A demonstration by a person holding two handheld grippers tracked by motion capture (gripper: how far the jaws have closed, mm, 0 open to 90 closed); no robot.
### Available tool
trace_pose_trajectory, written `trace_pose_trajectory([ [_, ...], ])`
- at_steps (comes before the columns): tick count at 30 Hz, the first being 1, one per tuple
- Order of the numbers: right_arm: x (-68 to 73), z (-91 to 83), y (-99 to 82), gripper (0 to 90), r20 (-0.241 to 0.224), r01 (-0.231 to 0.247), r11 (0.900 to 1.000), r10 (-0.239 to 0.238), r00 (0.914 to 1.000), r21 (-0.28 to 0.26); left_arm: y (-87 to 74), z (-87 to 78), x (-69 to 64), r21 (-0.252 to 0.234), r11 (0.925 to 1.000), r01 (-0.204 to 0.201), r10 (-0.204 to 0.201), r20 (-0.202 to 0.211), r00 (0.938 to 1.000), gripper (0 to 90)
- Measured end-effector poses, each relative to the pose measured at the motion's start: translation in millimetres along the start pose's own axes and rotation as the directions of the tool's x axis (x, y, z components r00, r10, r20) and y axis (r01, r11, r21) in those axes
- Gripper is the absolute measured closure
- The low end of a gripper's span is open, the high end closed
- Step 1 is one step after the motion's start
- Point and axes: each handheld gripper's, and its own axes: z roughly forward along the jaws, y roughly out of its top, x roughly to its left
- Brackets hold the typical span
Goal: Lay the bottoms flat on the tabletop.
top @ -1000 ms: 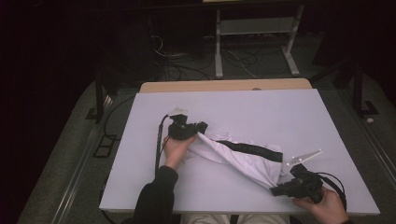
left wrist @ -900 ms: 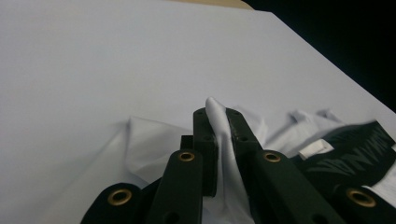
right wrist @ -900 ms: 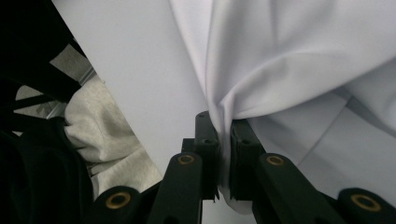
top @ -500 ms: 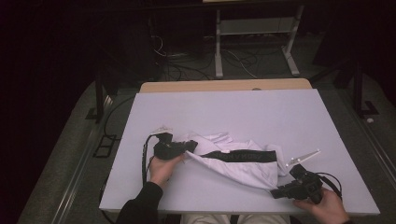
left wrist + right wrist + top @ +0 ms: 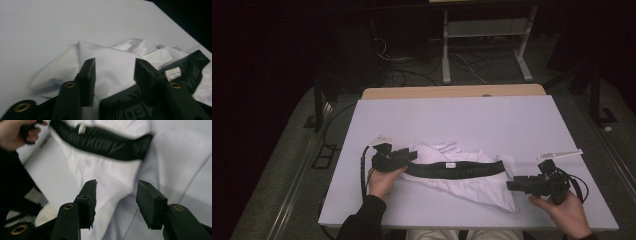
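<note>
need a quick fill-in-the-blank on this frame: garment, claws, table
1. The white garment has a waistband coloured ____.
2. Both the left claw and the right claw have jaws standing ____, having just been opening, gripping nothing.
3. The garment lies on a ____ table.

Missing words: black; open; white

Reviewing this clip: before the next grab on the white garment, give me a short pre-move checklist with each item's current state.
1. Left gripper released: ok; its jaws have just been opening and stand apart over the white garment, nothing pinched.
2. Right gripper released: ok; jaws have just been opening, cloth lies ahead of them, not gripped.
3. Garment fully on the table: ok.
4. Black waistband visible and reachable: ok, it lies across the top of the cloth.
5. Garment flat: not ok, bunched near the left gripper.
6. Right gripper's cable free of the cloth: ok.
</note>
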Motion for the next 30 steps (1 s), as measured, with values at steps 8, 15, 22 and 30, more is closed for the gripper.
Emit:
trace_pose_trajectory([
  [8,-2.1,10.9,26.0,52.4,0.006,0.014,0.9988,-0.013,0.9999,-0.048,10.1,-12.8,3.2,-0.003,0.9998,-0.022,0.022,0.033,0.9992,41.9],
  [15,-11.4,17.7,39.3,54.1,0.009,0.001,0.9981,-0.001,1.0000,-0.061,10.0,-23.8,15.9,0.040,0.9990,-0.020,0.017,0.056,0.9983,42.3],
  [22,-17.4,22.2,44.6,54.4,0.006,-0.014,0.9985,0.015,0.9999,-0.052,7.0,-28.0,26.3,0.088,0.9960,-0.009,0.002,0.085,0.9963,42.9],
  [30,-20.0,22.4,45.2,55.7,-0.010,-0.028,0.9982,0.028,0.9996,-0.053,5.3,-25.8,28.4,0.143,0.9896,-0.015,-0.001,0.111,0.9938,46.4],
])
